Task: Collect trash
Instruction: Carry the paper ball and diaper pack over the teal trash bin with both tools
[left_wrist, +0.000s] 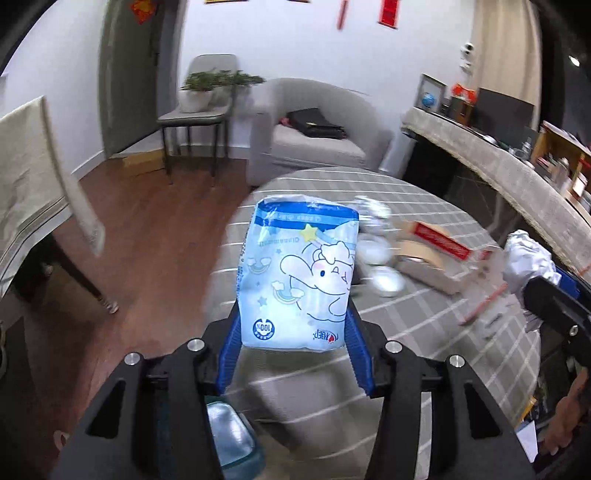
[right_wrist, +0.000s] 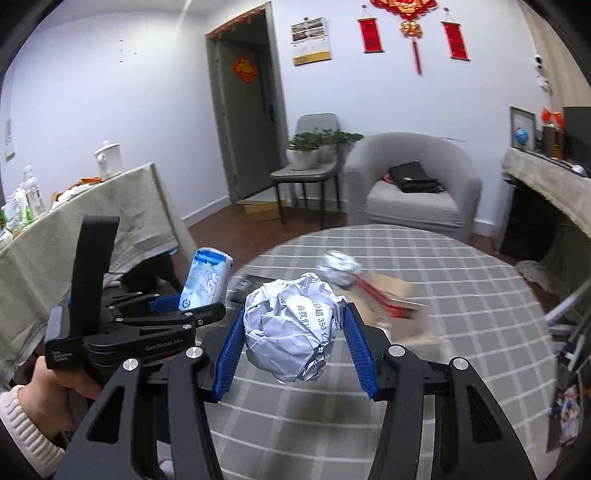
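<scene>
The left gripper (left_wrist: 293, 325) has its jaws closed on a blue pack (left_wrist: 299, 273) printed with a cartoon, held up in the air above the near-left edge of the round table (left_wrist: 424, 332). The right gripper (right_wrist: 293, 332) has its jaws clamped on a paper ball (right_wrist: 291, 325) of crumpled newsprint, also lifted clear of the table. So two pieces of trash are in hand but not yet dropped anywhere.

Still on the table are a second crumpled ball (right_wrist: 338, 271), a flattened box (left_wrist: 432, 254) with a red strip, and a red stick (left_wrist: 480, 304); blur hides any smaller bits. A bin (left_wrist: 231, 439) shows low in the left wrist view, beneath the left gripper. The task looks to be partway done: both loads need releasing, then the remaining items need collecting.
</scene>
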